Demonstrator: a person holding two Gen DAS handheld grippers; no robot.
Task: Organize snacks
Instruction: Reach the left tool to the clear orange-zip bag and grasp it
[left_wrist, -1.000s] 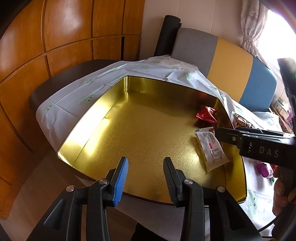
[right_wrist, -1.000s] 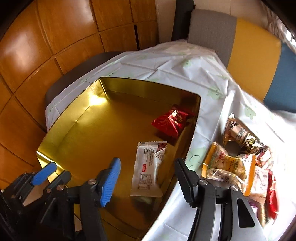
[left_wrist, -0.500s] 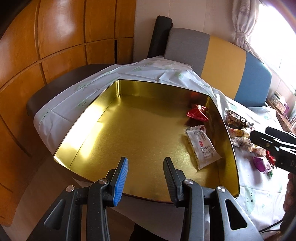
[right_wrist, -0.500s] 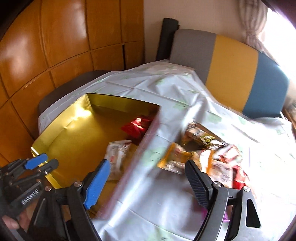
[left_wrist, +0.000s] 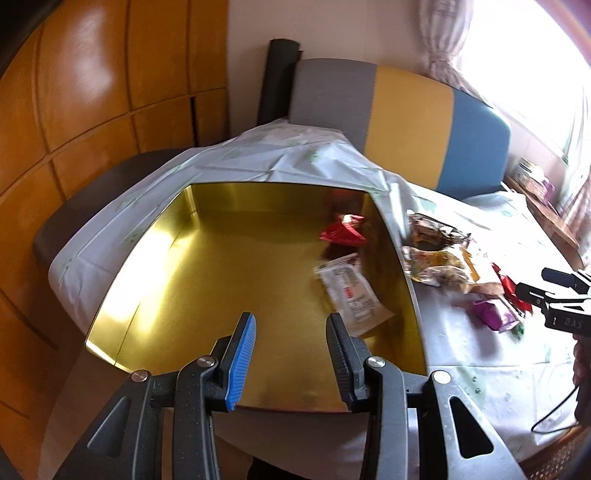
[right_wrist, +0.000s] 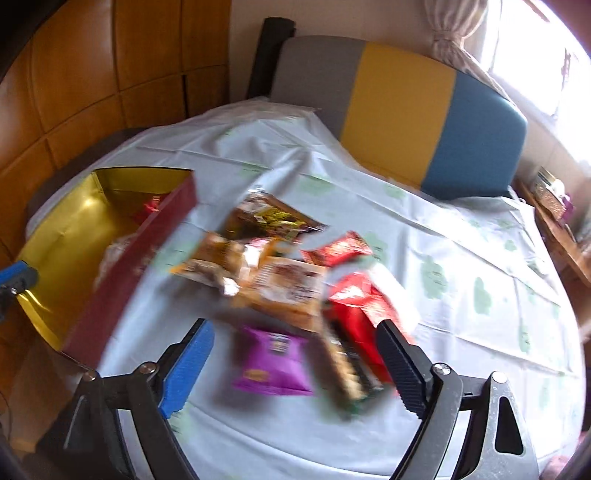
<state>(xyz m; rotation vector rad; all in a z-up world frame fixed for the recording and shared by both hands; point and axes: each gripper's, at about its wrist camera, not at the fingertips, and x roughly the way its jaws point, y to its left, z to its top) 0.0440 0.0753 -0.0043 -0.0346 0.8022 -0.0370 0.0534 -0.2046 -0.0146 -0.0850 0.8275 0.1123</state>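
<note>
A gold-lined tin box with a dark red outer wall sits on the table's left side. Inside lie a red snack packet and a white snack packet. My left gripper is open and empty over the tin's near edge. My right gripper is open and empty above a pile of snacks on the cloth: a purple packet, red packets, a brown bar and tan packets. The pile also shows in the left wrist view.
A pale tablecloth with green prints covers the table. A grey, yellow and blue bench back stands behind it. Wood panelling lines the left wall. A wooden shelf stands at the right.
My right gripper has swung from over the tin to the right, above the snack pile, still open. My left gripper has stayed open by the tin's near edge.
</note>
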